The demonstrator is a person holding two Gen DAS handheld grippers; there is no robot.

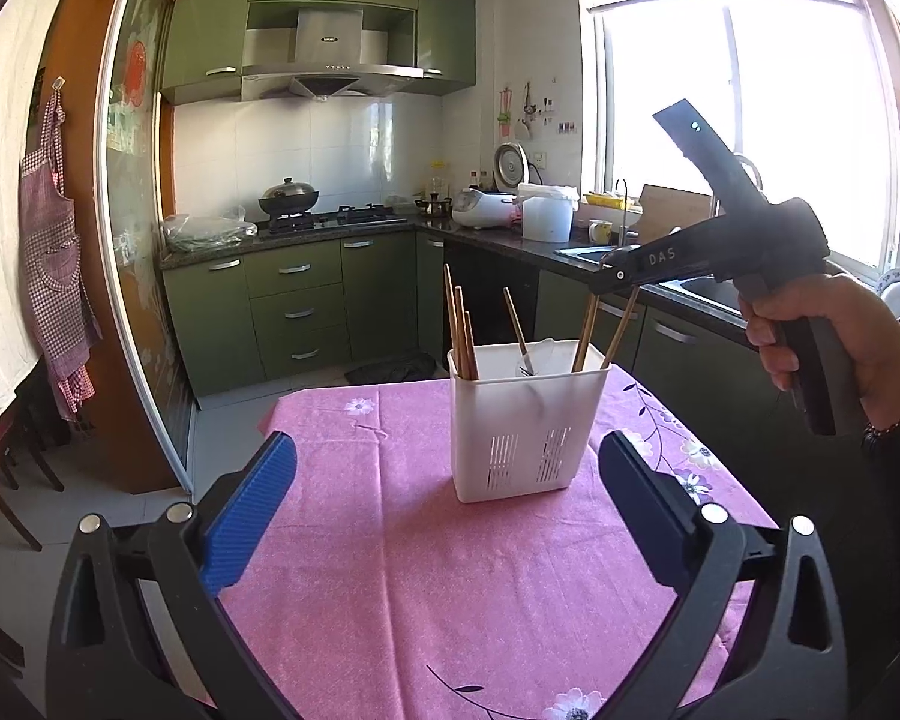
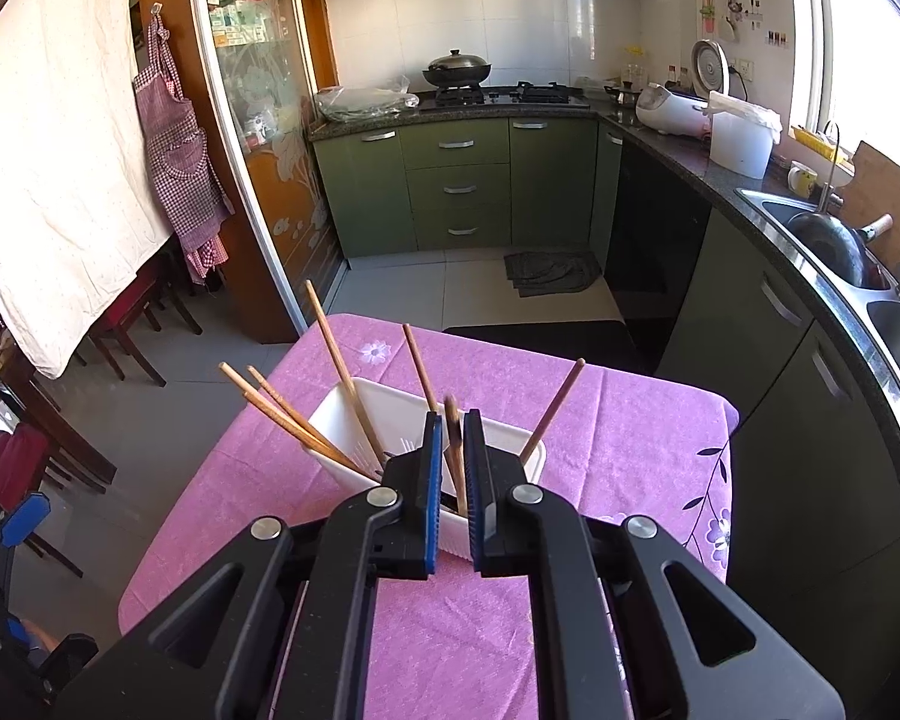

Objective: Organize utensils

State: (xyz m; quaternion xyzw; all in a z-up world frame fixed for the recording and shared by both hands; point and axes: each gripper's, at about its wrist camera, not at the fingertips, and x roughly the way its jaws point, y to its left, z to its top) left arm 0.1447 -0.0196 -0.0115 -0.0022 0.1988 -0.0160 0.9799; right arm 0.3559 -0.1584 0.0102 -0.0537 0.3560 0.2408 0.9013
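A white plastic utensil holder stands on the pink flowered tablecloth. Several wooden chopsticks and a pale plastic utensil stand in it. My left gripper is open and empty, low in front of the holder. My right gripper hovers above the holder's right end. In the right wrist view the right gripper is shut on a chopstick that reaches down into the holder; other chopsticks lean out to the left and right.
The table stands in a kitchen with green cabinets, a stove with a wok, a rice cooker and a sink on the right counter. An apron hangs at left. Chairs stand left.
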